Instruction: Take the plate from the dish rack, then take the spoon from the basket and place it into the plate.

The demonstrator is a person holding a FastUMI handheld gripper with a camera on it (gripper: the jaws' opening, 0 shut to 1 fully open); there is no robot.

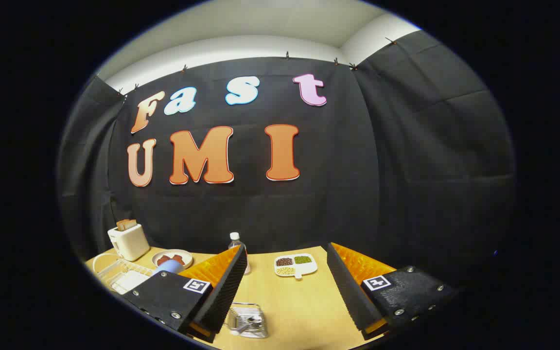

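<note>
Gripper (pixel 287 291) open, holding nothing — basket (pixel 247 321) with spoon (pixel 243 326) just ahead between fingers. Spoon likely light, stiff, slick metal — pinch mid-handle. Dish rack (pixel 122 277) left of basket.

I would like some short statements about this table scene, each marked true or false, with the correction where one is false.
1. The gripper is open and holds nothing. True.
2. A metal basket lies on the table between the fingers. True.
3. The toaster is empty. False: slices stick out of its top.
4. The divided dish lies beyond the fingers. True.
5. The bottle lies on its side. False: it stands upright.
</note>
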